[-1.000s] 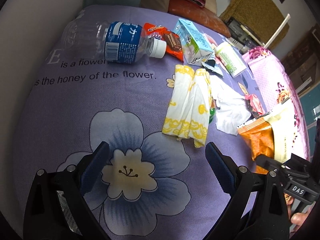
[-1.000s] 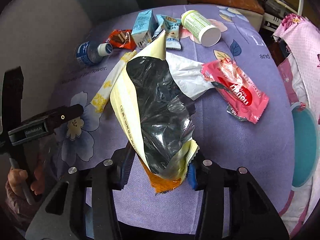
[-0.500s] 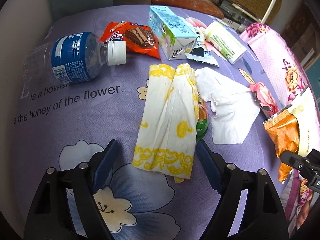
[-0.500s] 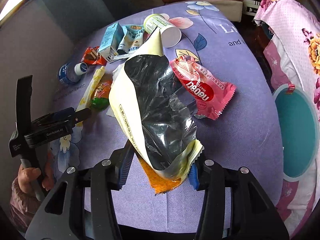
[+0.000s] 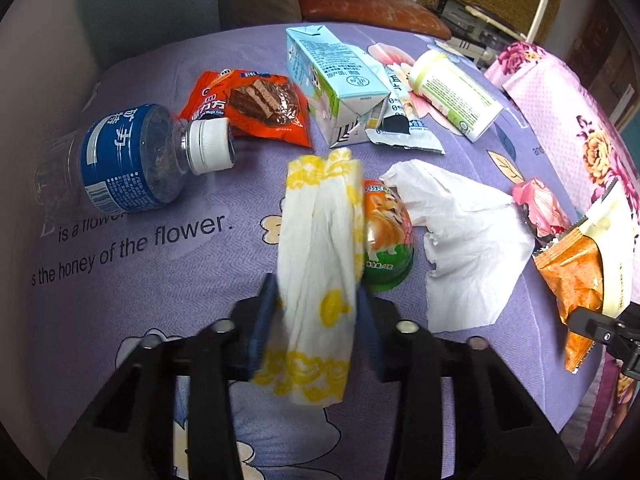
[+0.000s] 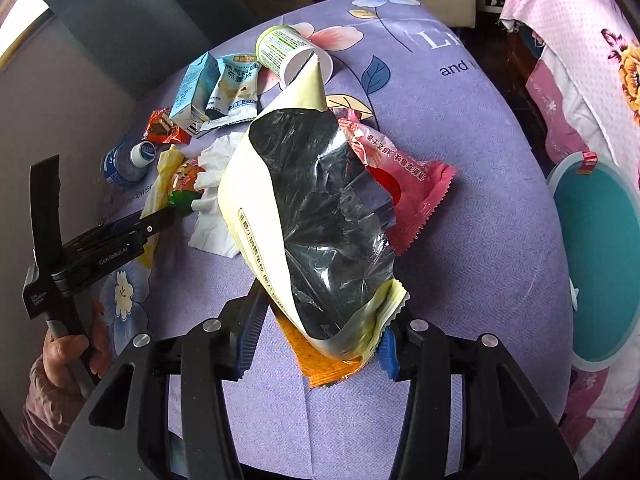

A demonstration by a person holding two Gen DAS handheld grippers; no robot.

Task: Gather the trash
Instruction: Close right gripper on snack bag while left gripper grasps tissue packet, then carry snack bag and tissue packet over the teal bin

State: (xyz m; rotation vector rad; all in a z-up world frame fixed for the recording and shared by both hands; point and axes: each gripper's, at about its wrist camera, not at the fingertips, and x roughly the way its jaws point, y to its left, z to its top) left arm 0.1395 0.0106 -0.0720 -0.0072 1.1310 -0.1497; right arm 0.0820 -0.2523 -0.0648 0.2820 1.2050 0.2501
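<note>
My left gripper (image 5: 316,316) is closing its jaws on a folded white napkin with yellow print (image 5: 316,240); both pads touch its sides and its near end hangs off the cloth. Against the napkin's right side lies a green and orange jelly cup (image 5: 386,236). My right gripper (image 6: 316,340) is shut on a cream snack bag with a dark foil lining (image 6: 320,208) and an orange bag (image 6: 324,364) under it, held above the purple tablecloth (image 6: 460,240). In the right wrist view the left gripper (image 6: 160,216) shows at the left, held by a hand (image 6: 64,356).
Scattered beyond the napkin are a water bottle (image 5: 128,156), an orange wafer wrapper (image 5: 256,104), a pale blue milk carton (image 5: 336,80), a white tub (image 5: 456,92), a white tissue (image 5: 464,232) and a pink wrapper (image 6: 404,184). A teal round container (image 6: 600,272) stands off the table's right edge.
My left gripper moved forward over the napkin and its wide jaws came in onto the napkin's sides. The right gripper shifted with its bags, still gripping them.
</note>
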